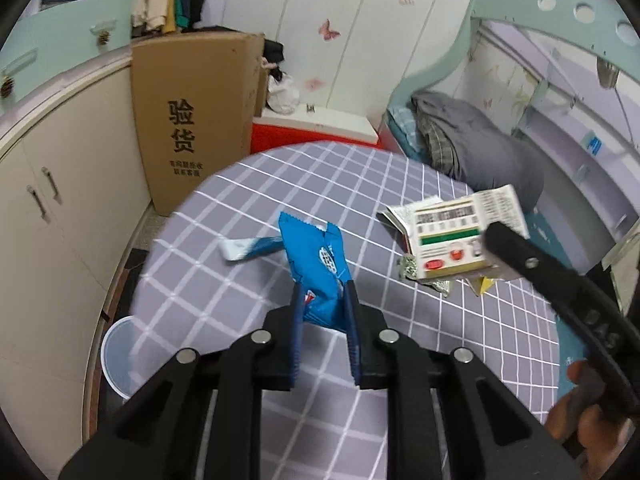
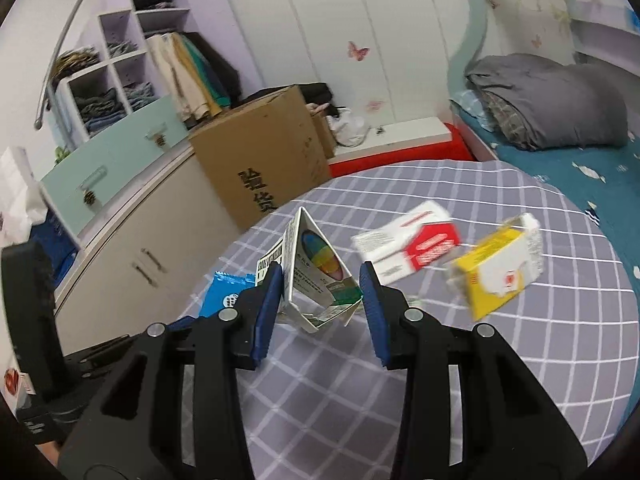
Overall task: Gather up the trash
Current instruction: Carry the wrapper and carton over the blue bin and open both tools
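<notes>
My left gripper [image 1: 324, 292] is shut on a blue snack wrapper [image 1: 316, 264] and holds it above the round table with the grey checked cloth [image 1: 240, 280]. The wrapper also shows at the left of the right wrist view [image 2: 226, 294]. My right gripper [image 2: 322, 276] is shut on a flattened white medicine box [image 2: 316, 276] with a coloured oval print; the same box shows in the left wrist view [image 1: 456, 236]. A red and white box [image 2: 412, 244] and a yellow box [image 2: 496, 272] lie on the table to the right. A white and blue wrapper [image 1: 250, 248] lies on the cloth.
A clear plastic bin [image 1: 118, 360] stands on the floor left of the table. A tall cardboard box [image 1: 192, 120] stands beyond the table against cream cabinets [image 1: 60, 184]. A bed with a grey quilt [image 2: 552, 108] is to the right.
</notes>
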{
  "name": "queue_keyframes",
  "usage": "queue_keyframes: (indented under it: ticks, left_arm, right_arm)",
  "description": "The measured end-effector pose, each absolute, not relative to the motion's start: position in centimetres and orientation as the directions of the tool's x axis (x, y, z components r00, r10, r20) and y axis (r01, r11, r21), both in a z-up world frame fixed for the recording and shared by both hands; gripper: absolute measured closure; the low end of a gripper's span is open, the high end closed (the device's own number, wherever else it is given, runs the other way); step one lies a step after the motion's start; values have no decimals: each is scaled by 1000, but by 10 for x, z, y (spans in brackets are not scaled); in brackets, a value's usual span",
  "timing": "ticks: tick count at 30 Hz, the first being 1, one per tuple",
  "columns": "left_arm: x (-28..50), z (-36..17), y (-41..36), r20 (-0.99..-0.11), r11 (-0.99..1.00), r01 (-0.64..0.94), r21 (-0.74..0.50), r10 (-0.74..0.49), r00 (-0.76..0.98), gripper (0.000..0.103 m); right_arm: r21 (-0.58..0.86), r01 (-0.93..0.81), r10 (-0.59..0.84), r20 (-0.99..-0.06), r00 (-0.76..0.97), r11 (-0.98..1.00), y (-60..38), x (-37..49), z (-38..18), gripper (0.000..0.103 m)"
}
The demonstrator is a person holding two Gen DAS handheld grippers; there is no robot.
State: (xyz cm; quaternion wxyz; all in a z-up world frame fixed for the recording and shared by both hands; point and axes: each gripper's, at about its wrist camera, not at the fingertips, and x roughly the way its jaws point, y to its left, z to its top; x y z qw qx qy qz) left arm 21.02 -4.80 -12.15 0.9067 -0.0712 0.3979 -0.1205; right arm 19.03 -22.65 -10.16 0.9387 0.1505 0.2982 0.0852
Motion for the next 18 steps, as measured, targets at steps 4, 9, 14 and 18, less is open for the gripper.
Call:
queue_keyframes:
  ticks: [4, 9, 14, 18]
  left_arm:
    - [189, -107, -8, -673, 957, 144, -253, -281, 684, 85]
    - [166, -96, 42, -638, 953, 104, -283, -268, 722, 85]
    - [154, -94, 104, -634, 956, 4, -293, -198, 748, 85]
    - [149, -102, 156, -651, 950, -95, -298, -129, 748, 85]
  right_arm:
    - [321, -128, 289, -527, 800, 939, -185, 187, -92, 64]
    - [307, -198, 340, -524, 781, 931, -131, 189, -83, 64]
    - [303, -270, 397, -529, 750, 914, -75, 192, -82, 64]
    - [297, -331, 444, -544, 712, 895, -26, 199, -89, 64]
